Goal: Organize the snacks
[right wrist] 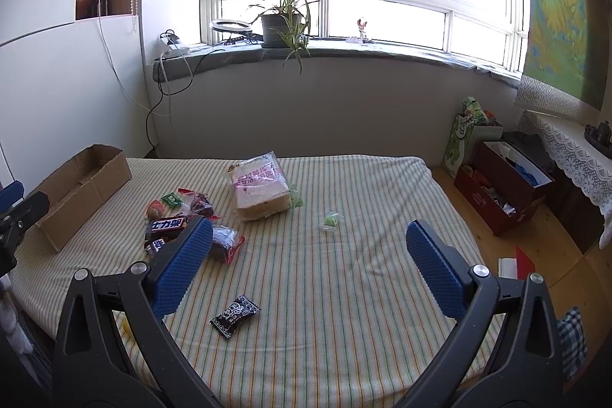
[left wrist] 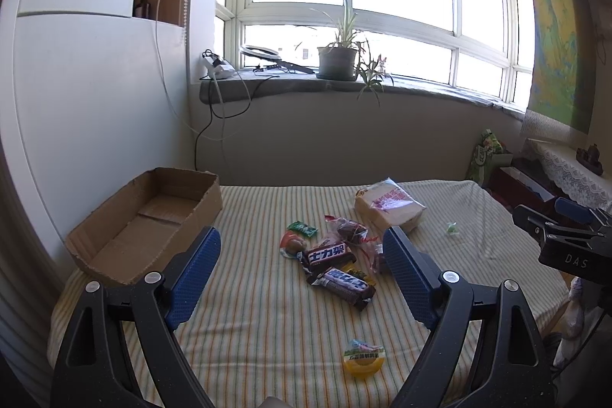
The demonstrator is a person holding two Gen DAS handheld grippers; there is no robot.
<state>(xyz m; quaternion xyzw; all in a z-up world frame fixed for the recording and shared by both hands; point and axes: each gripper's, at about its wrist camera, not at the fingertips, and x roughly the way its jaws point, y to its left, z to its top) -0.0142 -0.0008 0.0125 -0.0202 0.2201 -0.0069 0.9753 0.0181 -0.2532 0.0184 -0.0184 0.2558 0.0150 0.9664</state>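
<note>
On the striped bedcover (right wrist: 344, 293), both tongs hang spread wide and empty, the left gripper (left wrist: 302, 251) above a heap of snacks (left wrist: 332, 262) and the right gripper (right wrist: 310, 239) over bare cloth near a black sachet (right wrist: 234, 315). At the far left corner the cardboard box (left wrist: 153, 217) sits with nothing in it, while a bread bag (left wrist: 388, 205), a yellow jelly cup (left wrist: 363, 362) and a small green sweet (right wrist: 329, 220) lie scattered apart, so the sorting appears not yet begun. The next move likely calls for lowering the left gripper onto one bar in the heap, closing on it alone, and carrying it to the box.
</note>
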